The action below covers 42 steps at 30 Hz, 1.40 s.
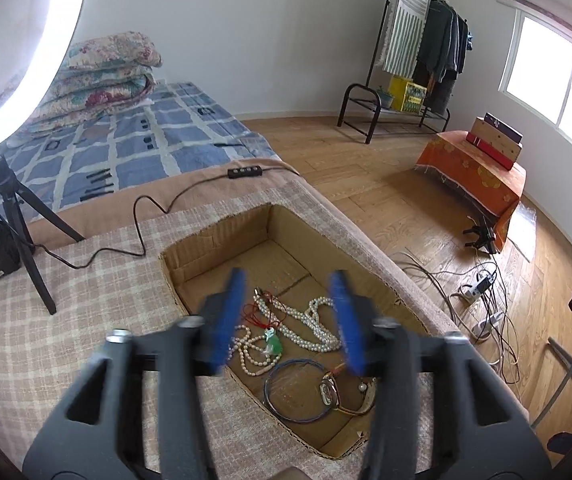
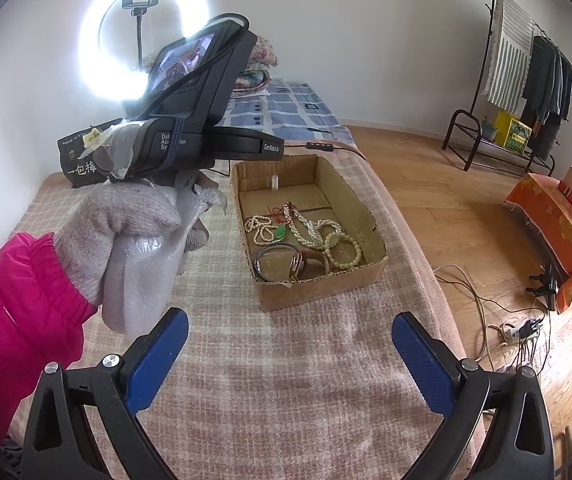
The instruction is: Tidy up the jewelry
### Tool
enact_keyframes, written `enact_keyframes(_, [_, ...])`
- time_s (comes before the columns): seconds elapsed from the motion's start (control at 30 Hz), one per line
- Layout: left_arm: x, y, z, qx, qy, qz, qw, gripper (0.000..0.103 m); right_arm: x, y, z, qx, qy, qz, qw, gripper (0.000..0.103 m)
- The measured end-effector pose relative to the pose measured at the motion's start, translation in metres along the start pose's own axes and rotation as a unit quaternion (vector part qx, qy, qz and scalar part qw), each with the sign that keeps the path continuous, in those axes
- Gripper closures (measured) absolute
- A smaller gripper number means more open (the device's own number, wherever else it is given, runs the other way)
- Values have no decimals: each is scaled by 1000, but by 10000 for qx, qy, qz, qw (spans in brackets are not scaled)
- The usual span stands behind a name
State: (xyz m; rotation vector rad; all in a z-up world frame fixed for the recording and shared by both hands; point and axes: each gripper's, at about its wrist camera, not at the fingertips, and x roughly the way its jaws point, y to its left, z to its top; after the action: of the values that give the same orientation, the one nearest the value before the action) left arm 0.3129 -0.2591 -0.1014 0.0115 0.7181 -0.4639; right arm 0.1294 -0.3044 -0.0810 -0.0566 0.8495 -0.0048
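Inside the shallow cardboard box (image 2: pixel 366 276), which sits on the checked blanket (image 2: pixel 286 360) close to its right edge, all the jewelry lies loose on the box floor. White pearl strands (image 1: pixel 318 328) are heaped toward the middle, with a small green pendant (image 1: pixel 273 342) on red cord beside them, and a string of larger cream beads (image 2: pixel 346 252) rests against the right wall. Nearer the front wall lie a thin blue-rimmed hoop (image 1: pixel 300 390) and a watch (image 1: pixel 328 392). The left gripper (image 1: pixel 290 320) hangs over the box with its blue pads spread apart and nothing between them; the pads look motion-blurred. From the right wrist view, a gloved hand (image 2: pixel 125 220) with a pink sleeve (image 2: pixel 17 300) holds that tool left of the box. The right gripper (image 2: pixel 290 356) hovers above bare blanket at the near edge, jaws wide and empty.
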Motion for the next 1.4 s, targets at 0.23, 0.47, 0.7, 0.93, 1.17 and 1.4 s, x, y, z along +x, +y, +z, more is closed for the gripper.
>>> enact_keyframes(0.23, [-13, -3, 3, 104, -86, 5, 9999, 37, 0, 2, 0, 9, -7, -9, 10000, 0])
enact_keyframes(0.47, [-40, -2, 3, 156, -235, 130, 9995, 24, -5, 6, 2, 21, -80, -22, 10000, 0])
enact_keyframes(0.7, [-80, 13, -2, 200, -370, 347, 9985, 23, -15, 12, 4, 23, -207, -52, 9998, 0])
enact_keyframes(0.93, [-136, 31, -15, 303, -538, 609, 9962, 19, -26, 19, 5, 1, -392, -152, 9991, 0])
enact_keyframes(1.17, [-195, 46, -39, 264, -790, 836, 9930, 3, -34, 21, 6, 88, -578, -258, 9980, 0])
enact_keyframes(1.4, [-241, 54, -71, 181, -867, 935, 9917, 2, -40, 19, 8, 210, -749, -328, 9964, 0])
